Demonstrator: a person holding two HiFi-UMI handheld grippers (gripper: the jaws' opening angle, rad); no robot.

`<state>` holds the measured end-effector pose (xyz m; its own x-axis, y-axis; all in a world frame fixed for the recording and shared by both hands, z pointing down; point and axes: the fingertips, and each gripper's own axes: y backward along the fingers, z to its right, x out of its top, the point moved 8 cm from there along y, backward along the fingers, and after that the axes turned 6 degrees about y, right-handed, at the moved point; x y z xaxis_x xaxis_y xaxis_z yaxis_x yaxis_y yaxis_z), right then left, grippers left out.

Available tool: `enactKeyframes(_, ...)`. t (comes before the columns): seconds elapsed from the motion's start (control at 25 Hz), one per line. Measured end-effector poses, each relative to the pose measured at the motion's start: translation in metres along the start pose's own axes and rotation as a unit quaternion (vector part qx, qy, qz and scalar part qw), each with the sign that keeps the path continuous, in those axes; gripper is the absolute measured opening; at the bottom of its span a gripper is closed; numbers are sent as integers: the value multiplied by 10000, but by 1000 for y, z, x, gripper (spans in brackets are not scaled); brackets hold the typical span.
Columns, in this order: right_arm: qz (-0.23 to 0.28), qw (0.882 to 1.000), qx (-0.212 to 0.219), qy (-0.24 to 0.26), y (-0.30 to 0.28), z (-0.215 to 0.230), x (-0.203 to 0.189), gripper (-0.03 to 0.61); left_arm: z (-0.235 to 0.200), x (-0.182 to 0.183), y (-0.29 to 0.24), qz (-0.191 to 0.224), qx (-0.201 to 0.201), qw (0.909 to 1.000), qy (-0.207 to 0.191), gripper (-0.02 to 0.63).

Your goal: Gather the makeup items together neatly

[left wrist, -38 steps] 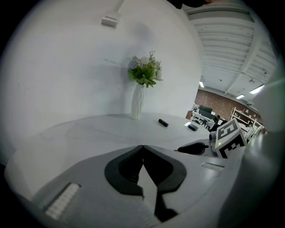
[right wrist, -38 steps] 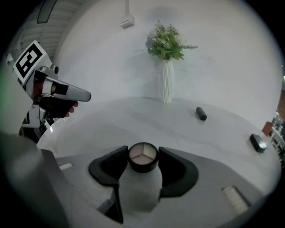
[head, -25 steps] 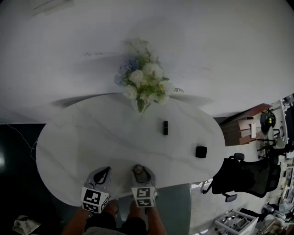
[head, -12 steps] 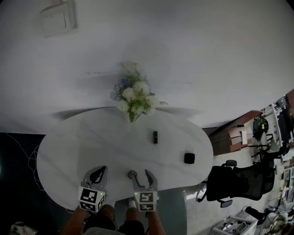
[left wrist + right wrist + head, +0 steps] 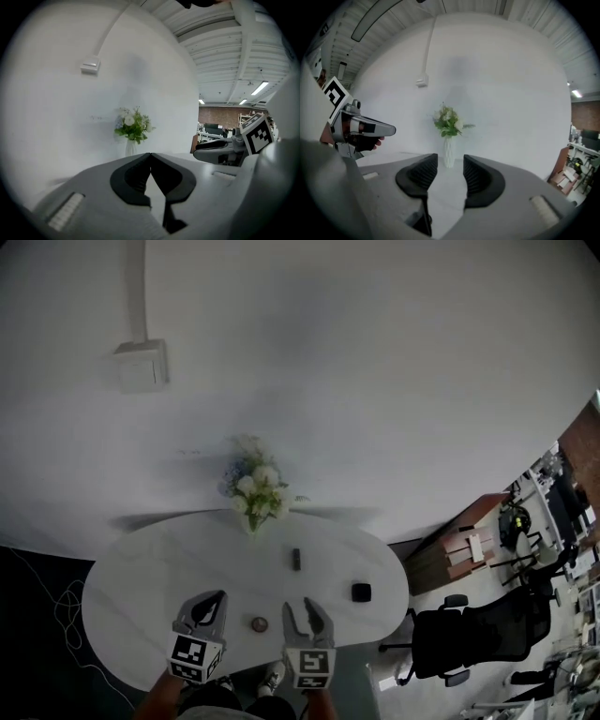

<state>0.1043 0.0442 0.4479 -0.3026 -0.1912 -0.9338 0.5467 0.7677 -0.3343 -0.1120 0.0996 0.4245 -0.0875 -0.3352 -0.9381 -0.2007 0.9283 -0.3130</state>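
Right tool released, empty, jaws just narrowing, left tool clenched empty, both above near edge of table

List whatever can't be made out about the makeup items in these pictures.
- Round item, head view: too small to identify.
- Dark stick and black square case, head view: too small; labels unreadable.
- All three, left gripper view: hidden behind the left claw's own body.
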Motion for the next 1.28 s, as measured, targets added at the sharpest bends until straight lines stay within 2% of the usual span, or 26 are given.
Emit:
enactKeyframes(0.2,392,9990,-212,91,19,8,28,107,13,23,4,259,-114,9995,-145,11)
enactKeyframes(0.28,480,9984,-276,95,25,9,33,89,18,26,6,294,-147,9993,-166,11)
enactKeyframes(0.4,515,9982,-303,89,31,8,35,30,21,29,7,323,-162,9992,-171,11)
enactKeyframes(0.8,432,9980,-450,47,40,4,28,8,22,24,9,248,-273,9992,-174,11)
enactKeyframes(1.28,225,9955,-922,-61,33,9,17,6,18,21,-15,122,-794,9966,-201,11)
